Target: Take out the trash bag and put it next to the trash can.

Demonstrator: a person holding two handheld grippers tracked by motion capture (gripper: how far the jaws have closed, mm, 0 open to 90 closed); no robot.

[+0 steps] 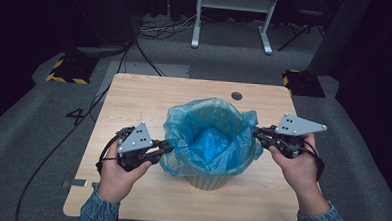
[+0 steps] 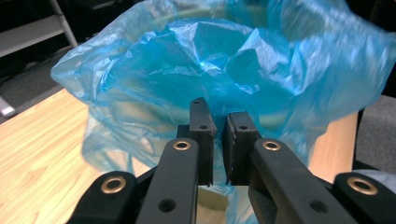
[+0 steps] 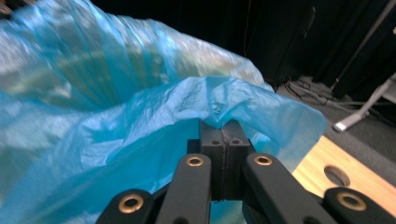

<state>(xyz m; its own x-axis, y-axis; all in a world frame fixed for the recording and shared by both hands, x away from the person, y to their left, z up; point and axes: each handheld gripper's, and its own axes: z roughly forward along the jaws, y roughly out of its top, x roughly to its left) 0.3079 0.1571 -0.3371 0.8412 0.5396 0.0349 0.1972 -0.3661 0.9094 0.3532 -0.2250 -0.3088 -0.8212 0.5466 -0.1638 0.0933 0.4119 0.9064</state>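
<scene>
A pale ribbed bin [image 1: 207,181] stands in the middle of the wooden table [image 1: 139,98], lined with a thin blue plastic bag [image 1: 208,137] whose rim hangs loosely over the bin's top. My left gripper [image 1: 167,148] is at the bag's left side, its jaws nearly together on the film's hanging edge [image 2: 219,133]. At the bag's right side my right gripper [image 1: 257,133] is shut, and a fold of the bag's rim [image 3: 219,105] is pinched between its pads [image 3: 223,129]. Both hands hold the bag's rim just above the bin's top.
A round hole [image 1: 236,96] sits in the table near its far edge. Beyond the table are a white desk frame [image 1: 233,19], floor cables [image 1: 152,31] and two yellow-and-black blocks [image 1: 68,70] [image 1: 303,81]. Bare wood lies around the bin.
</scene>
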